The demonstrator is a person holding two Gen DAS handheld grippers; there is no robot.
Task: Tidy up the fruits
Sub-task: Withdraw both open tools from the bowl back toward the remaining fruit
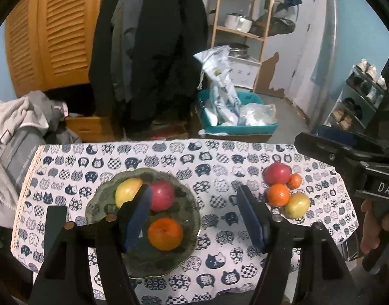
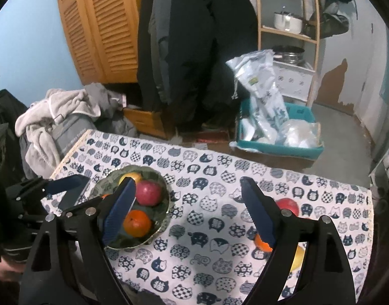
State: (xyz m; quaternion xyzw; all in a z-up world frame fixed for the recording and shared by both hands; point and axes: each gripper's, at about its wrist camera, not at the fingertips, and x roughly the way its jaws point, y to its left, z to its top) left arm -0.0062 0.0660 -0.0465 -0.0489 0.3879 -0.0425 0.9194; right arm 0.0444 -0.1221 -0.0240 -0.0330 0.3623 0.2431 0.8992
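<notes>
A green glass plate holds a yellow apple, a red apple and an orange. On the cloth to the right lie a red apple, two oranges and a yellow apple. My left gripper is open and empty above the plate's right side. My right gripper is open and empty over the cloth, between the plate and the loose fruit. The right gripper also shows in the left wrist view.
A table with a cat-print cloth carries everything. Beyond its far edge are a teal bin with bags, hanging coats, a wooden shelf and a pile of clothes at the left.
</notes>
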